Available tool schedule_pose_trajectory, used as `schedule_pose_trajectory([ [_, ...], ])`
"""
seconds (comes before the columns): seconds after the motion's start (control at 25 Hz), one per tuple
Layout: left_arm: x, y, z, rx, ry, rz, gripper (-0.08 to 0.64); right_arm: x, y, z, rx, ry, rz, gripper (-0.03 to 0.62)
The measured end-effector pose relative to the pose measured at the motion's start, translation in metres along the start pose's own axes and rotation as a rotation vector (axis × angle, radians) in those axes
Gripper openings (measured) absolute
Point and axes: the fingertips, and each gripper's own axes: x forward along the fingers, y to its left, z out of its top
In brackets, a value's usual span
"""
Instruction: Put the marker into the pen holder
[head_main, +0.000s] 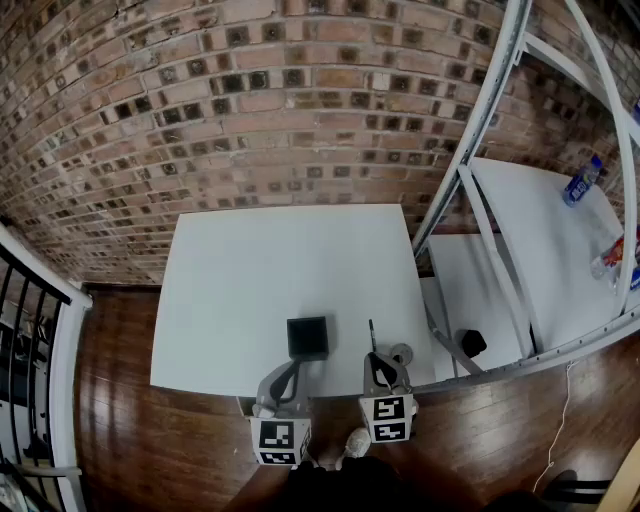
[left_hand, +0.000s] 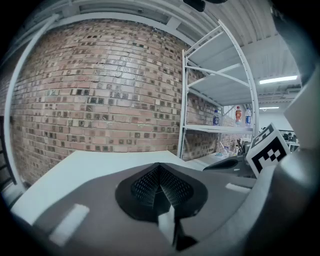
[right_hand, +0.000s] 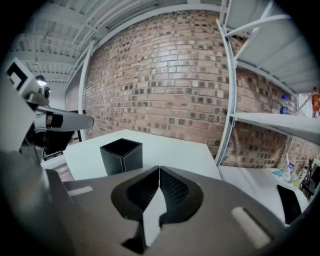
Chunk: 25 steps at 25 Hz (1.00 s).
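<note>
Thin dark marker (head_main: 371, 335) lies by the table's (head_main: 250, 260) front edge, just right of the black pen holder (head_main: 307, 338) (loads of open tabletop behind). Left gripper (head_main: 292, 367) and right gripper (head_main: 379, 360) are both clenched, empty.

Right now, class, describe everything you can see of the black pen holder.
The pen holder is a black, square, open-topped box, matte, with pale lines along its edges. It stands upright near the front edge of the white table; nothing sticks out of it. Only the table touches it; the marker lies apart to its right.
</note>
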Motion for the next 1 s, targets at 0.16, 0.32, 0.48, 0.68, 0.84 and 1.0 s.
schedule_pose_trajectory([
  [0.16, 0.006, 0.007, -0.002, 0.004, 0.005, 0.018, 0.012, 0.022, -0.014, -0.015, -0.011, 0.063, -0.01, 0.037],
  [0.32, 0.008, 0.024, -0.001, 0.02, 0.004, 0.058, 0.012, 0.041, -0.027, -0.034, -0.014, 0.147, -0.022, 0.048],
  [0.48, 0.005, 0.026, 0.001, 0.023, -0.005, 0.066, 0.012, 0.051, -0.037, -0.052, -0.004, 0.209, -0.022, 0.051],
  [0.68, -0.002, 0.019, -0.007, 0.01, 0.005, 0.058, 0.012, 0.063, -0.034, -0.069, 0.01, 0.26, -0.006, 0.063],
  [0.84, -0.008, 0.016, -0.011, -0.007, 0.017, 0.051, 0.012, 0.069, -0.035, -0.083, 0.008, 0.31, -0.023, 0.072],
  [1.0, -0.012, 0.022, -0.011, 0.022, 0.009, 0.066, 0.012, 0.075, -0.037, -0.095, 0.001, 0.363, -0.031, 0.072],
])
